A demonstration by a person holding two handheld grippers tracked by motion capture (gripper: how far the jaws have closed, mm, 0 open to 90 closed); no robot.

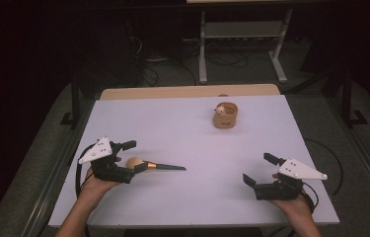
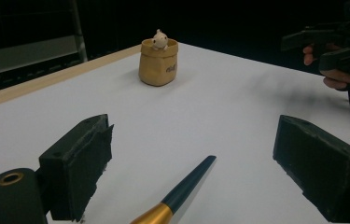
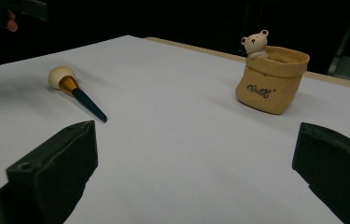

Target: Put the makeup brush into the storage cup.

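Both pairs of black fingers [image 2: 77, 163] stand wide apart with nothing between them, as your two hands rest low over the white worktop [image 1: 182, 128]. Your left gripper [image 1: 129, 160] sits near the worktop's left edge, toward the near side, with its jaws spread on either side of a makeup brush [image 1: 155, 165]. The brush lies flat on the worktop: its round cream head sits just beside the gripper, a gold collar follows, and its dark handle points toward the middle of the worktop. In the left gripper view the handle [image 2: 189, 184] runs up between the two jaws without touching either one.

Your right gripper [image 1: 261, 170] hovers near the right edge at the near corner, well apart from the brush, its jaws spread and aimed inward across the worktop. From the right gripper view the brush [image 3: 77, 92] lies off to the left with bare surface between it and the jaws.

Toward the far edge, right of centre, a small tan pouch [image 1: 225, 117] stands upright with a little bear figure [image 3: 255, 43] peeking over its rim. A wooden strip [image 1: 187, 92] borders the worktop's far edge.
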